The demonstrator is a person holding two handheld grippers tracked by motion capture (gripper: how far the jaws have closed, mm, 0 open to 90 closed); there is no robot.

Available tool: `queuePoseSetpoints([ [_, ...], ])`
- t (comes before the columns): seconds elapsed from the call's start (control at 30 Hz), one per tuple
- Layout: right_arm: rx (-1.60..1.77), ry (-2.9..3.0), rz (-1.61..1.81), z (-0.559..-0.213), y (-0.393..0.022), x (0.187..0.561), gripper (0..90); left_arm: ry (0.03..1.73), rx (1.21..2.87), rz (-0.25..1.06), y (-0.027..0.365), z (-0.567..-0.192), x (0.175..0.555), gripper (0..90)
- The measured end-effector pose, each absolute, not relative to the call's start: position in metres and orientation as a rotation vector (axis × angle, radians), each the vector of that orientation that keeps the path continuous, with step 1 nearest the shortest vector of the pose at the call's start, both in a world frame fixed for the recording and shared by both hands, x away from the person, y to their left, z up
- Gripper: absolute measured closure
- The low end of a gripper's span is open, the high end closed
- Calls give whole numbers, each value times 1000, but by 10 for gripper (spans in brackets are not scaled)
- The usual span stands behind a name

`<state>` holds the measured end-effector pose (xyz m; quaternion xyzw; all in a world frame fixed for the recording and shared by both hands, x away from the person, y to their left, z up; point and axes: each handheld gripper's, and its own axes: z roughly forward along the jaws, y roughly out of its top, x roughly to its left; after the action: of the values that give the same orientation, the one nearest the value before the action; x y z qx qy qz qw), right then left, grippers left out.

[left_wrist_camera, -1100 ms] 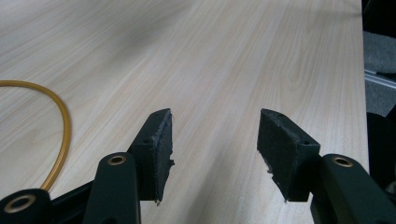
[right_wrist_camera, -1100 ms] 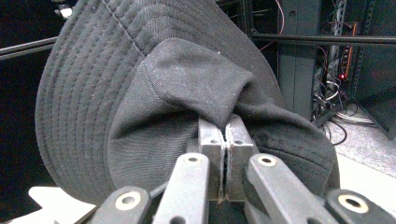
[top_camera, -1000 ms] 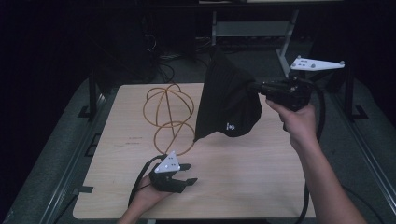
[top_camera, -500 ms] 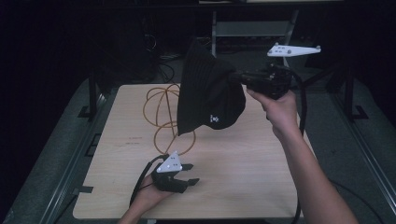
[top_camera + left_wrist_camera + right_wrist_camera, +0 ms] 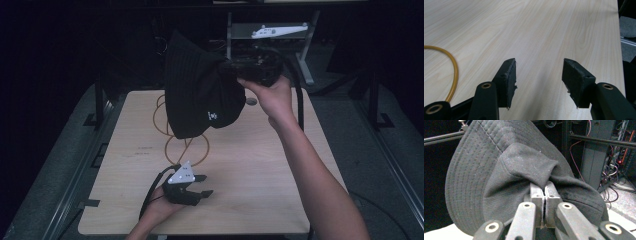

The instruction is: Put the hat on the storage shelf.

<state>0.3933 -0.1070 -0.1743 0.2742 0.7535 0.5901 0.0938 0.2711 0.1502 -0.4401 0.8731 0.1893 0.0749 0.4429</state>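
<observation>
Orange cable loops, wooden table

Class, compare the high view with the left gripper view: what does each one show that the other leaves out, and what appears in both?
High view alone: the black fabric bucket hat hanging above the table, pinched by the right claw, and the person's forearms.

Left gripper view alone: a close look at the left claw, its worn black pads standing apart with nothing between them, just above the wood grain.

Both: the pale wooden table and the looped orange cable lying on it.
</observation>
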Motion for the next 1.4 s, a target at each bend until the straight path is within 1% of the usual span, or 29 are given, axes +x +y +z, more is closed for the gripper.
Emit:
queuePoseSetpoints([
  [0.27,826,2250,1736,-170,-81,406,877,458,2170,187,149,-441,272,445],
  [0.53,849,2271,1696,-173,-53,417,875,459,2138,175,151,-437,272,445],
  [0.87,833,2283,1662,-176,-21,426,869,401,2142,169,145,-434,272,442],
  [1.2,781,2346,1520,-181,25,433,861,400,2132,150,141,-435,270,440],
  [1.3,764,2368,1473,-183,40,435,852,392,2145,148,139,-434,270,440],
  [1.4,734,2387,1407,-190,59,437,815,375,2153,145,137,-434,269,440],
])
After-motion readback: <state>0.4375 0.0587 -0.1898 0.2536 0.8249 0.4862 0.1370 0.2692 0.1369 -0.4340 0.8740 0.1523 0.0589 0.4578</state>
